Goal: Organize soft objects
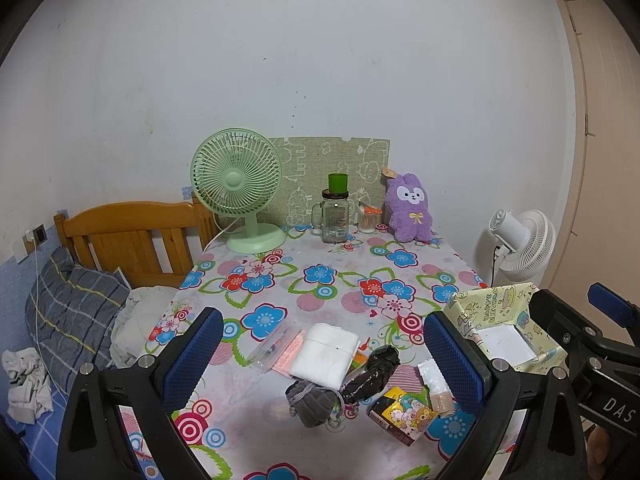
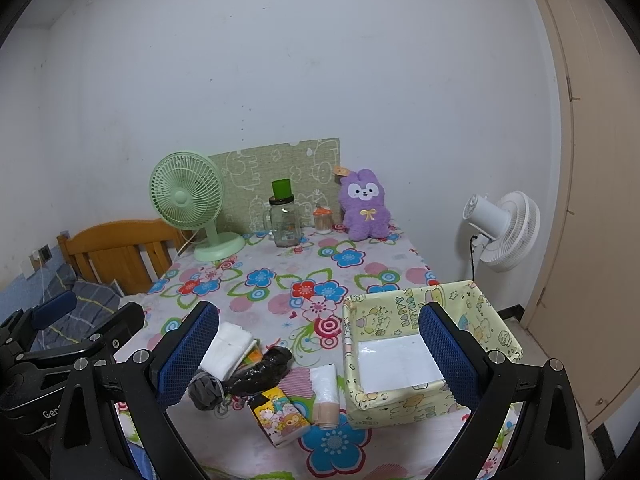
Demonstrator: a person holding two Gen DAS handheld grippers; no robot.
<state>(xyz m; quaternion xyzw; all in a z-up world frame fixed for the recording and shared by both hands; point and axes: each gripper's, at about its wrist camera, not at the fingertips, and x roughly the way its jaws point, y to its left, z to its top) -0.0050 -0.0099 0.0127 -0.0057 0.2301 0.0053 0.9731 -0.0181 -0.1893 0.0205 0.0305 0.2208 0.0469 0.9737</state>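
Note:
On the flowered table a folded white cloth (image 1: 325, 354), a grey drawstring pouch (image 1: 311, 402), a black wrapped bundle (image 1: 372, 374), a white and beige roll (image 1: 436, 390) and a cartoon-printed box (image 1: 402, 412) lie in a cluster near the front. A yellow fabric bin (image 2: 416, 360) with a white bottom stands to their right. A purple plush bunny (image 1: 408, 210) sits at the back. My left gripper (image 1: 324, 364) is open and empty above the cluster. My right gripper (image 2: 318, 360) is open and empty, its right finger over the bin.
A green desk fan (image 1: 238, 192), a glass mug jar (image 1: 334, 220) with a green cup on it and a toothpick jar (image 1: 368, 220) stand at the back before a patterned board. A wooden bed headboard (image 1: 132, 236) and pillow are left; a white floor fan (image 1: 520, 244) is right.

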